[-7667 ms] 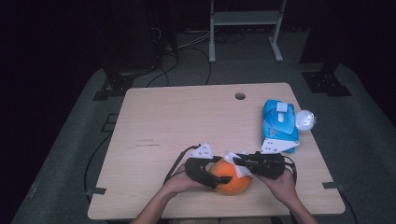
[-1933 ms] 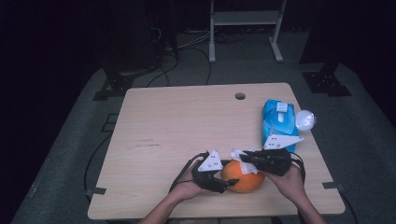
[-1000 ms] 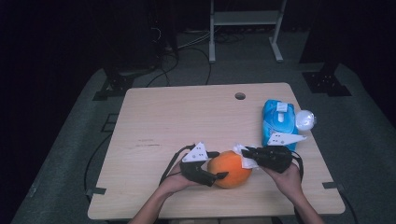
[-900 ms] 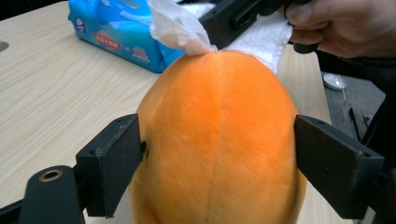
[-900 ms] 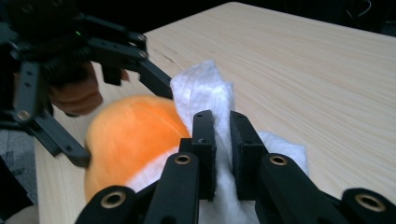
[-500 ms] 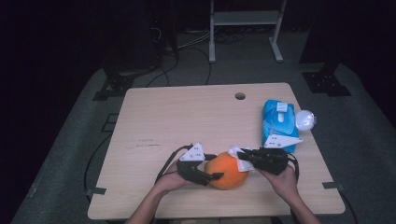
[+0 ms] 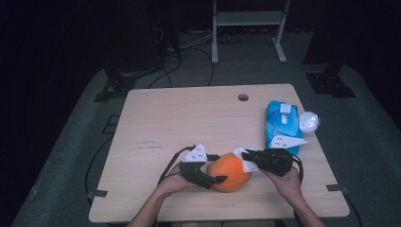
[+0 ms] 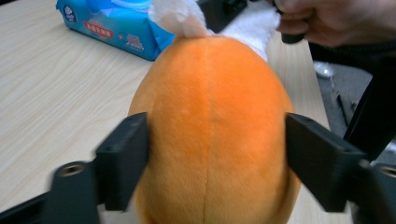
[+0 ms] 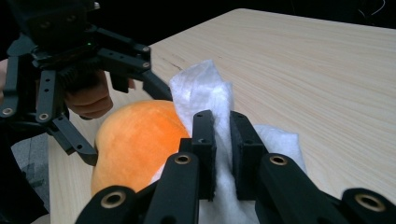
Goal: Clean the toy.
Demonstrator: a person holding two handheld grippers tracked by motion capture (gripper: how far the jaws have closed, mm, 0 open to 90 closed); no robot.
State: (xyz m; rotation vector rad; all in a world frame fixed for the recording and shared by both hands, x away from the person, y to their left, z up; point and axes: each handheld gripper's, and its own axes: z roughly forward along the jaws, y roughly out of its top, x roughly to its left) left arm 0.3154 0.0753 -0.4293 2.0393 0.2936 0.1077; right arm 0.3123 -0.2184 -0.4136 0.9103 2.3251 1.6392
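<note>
An orange plush toy (image 7: 229,171) lies near the table's front edge. My left gripper (image 7: 218,168) comes in from its left. In the left gripper view the two pads (image 8: 123,163) press into the sides of the orange plush toy (image 8: 210,130). Those jaws have just been opening a little, with the plush still between them. My right gripper (image 9: 223,140) is shut on a white wipe (image 9: 201,88), which rests against the top of the orange plush toy (image 9: 135,140). From above, my right gripper (image 7: 246,161) sits at the plush's upper right.
A blue pack of wipes (image 7: 282,122) lies at the table's right side, with a small white round object (image 7: 309,122) beside it. The wooden table (image 7: 189,118) has a cable hole (image 7: 243,97) at the back. Cables and a white stand are on the floor beyond.
Since about two seconds ago the plush and both grippers have shifted slightly left. Over the last second they have stayed nearly in place.
</note>
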